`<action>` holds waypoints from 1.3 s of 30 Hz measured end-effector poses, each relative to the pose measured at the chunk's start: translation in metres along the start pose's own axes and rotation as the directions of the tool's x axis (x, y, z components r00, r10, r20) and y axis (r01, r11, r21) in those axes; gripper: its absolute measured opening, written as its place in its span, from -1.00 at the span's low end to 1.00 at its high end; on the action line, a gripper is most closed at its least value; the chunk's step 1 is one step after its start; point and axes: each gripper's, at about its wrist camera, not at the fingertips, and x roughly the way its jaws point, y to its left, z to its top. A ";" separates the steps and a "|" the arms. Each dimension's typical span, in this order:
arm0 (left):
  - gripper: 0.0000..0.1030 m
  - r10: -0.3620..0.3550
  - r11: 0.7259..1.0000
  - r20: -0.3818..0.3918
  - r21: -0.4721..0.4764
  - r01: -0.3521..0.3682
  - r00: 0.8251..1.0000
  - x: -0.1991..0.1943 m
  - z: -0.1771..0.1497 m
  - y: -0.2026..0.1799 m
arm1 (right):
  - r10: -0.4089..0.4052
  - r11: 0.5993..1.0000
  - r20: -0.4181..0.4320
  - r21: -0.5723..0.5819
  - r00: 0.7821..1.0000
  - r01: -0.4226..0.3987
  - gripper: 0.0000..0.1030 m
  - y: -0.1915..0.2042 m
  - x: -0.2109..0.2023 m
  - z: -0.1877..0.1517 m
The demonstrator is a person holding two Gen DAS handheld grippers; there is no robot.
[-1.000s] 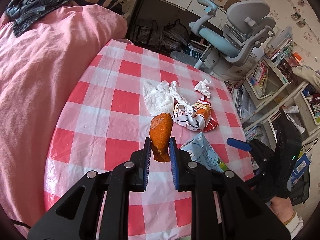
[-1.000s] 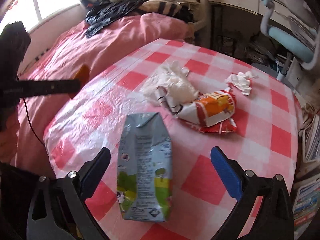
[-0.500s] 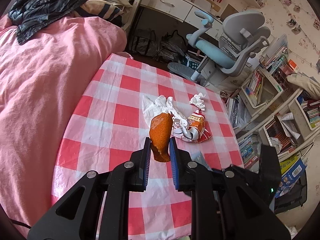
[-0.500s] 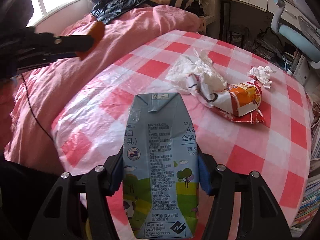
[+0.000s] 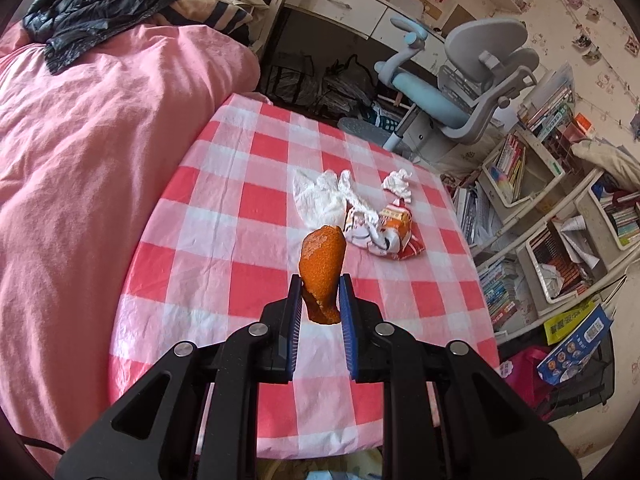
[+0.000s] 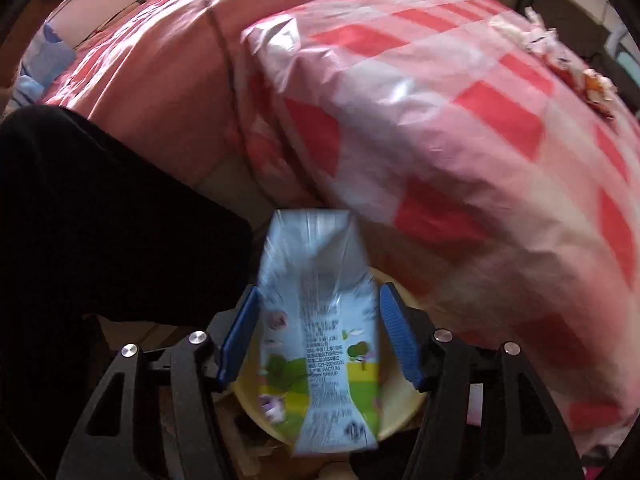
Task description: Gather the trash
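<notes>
1. Orange peel (image 5: pixel 322 270) sits clamped between the blue pads of our left gripper (image 5: pixel 320 300), held up in the air above the near part of the worktop (image 5: pixel 224 240), which wears a red-and-white checked cloth.
2. We see more trash on that worktop toward its far right corner: a crumpled white plastic bag (image 5: pixel 320 200), a crushed orange-and-red snack wrapper (image 5: pixel 386 234) touching it, and a small wad of tissue (image 5: pixel 398 184) just beside the wrapper on the far side.
3. Our right gripper (image 6: pixel 318 332) is below the near edge of the worktop, with a light-blue milk carton (image 6: pixel 316 332) between its fingers. The carton is motion-blurred; the pads look slightly apart from its sides, so we cannot tell whether they grip it.
4. Under the carton we make out a yellowish round bin (image 6: pixel 400 412), its rim showing on either side.
5. A pink bed (image 5: pixel 100 140) lies against the worktop's left edge, and a grey-and-blue office chair (image 5: pixel 460 92) stands beyond its far edge.
</notes>
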 end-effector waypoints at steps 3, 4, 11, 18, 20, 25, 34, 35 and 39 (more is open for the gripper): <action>-0.67 0.005 1.000 -0.046 -0.004 -0.006 0.999 0.002 -0.028 -0.005 | -0.052 0.993 0.121 0.116 0.991 0.038 0.52 -0.028 -0.036 0.002; -0.67 -0.003 1.000 -0.064 -0.007 0.003 0.998 0.002 -0.041 -0.009 | -0.076 0.986 0.168 0.157 0.983 0.049 0.53 -0.041 -0.052 0.004; -0.67 0.003 0.996 -0.309 0.089 0.025 0.951 0.027 -0.165 -0.059 | -0.180 0.959 0.450 0.279 0.875 0.053 0.78 -0.103 -0.144 0.019; 0.29 0.103 0.972 -0.264 0.232 -0.041 0.959 0.017 -0.180 -0.082 | -0.271 0.940 0.559 0.329 0.783 0.090 0.82 -0.133 -0.154 0.016; 0.38 0.110 0.980 -0.190 0.183 -0.075 0.976 0.003 -0.159 -0.075 | -0.255 0.930 0.545 0.363 0.799 0.049 0.82 -0.140 -0.154 0.013; 0.55 0.142 0.984 -0.010 0.109 -0.140 0.990 -0.026 -0.090 -0.061 | -0.272 0.936 0.556 0.341 0.785 0.082 0.84 -0.139 -0.166 0.016; 0.74 0.199 0.980 0.168 -0.021 -0.198 0.965 -0.031 -0.003 -0.018 | -0.279 0.908 0.513 0.417 0.812 0.048 0.84 -0.173 -0.138 0.049; 0.74 0.227 0.973 0.094 -0.061 -0.221 0.970 -0.020 -0.005 -0.007 | -0.283 0.910 0.510 0.410 0.812 0.060 0.84 -0.170 -0.138 0.050; 0.74 0.166 0.979 0.046 -0.132 -0.158 0.985 -0.015 -0.003 0.004 | -0.288 0.913 0.488 0.400 0.824 0.082 0.84 -0.167 -0.133 0.053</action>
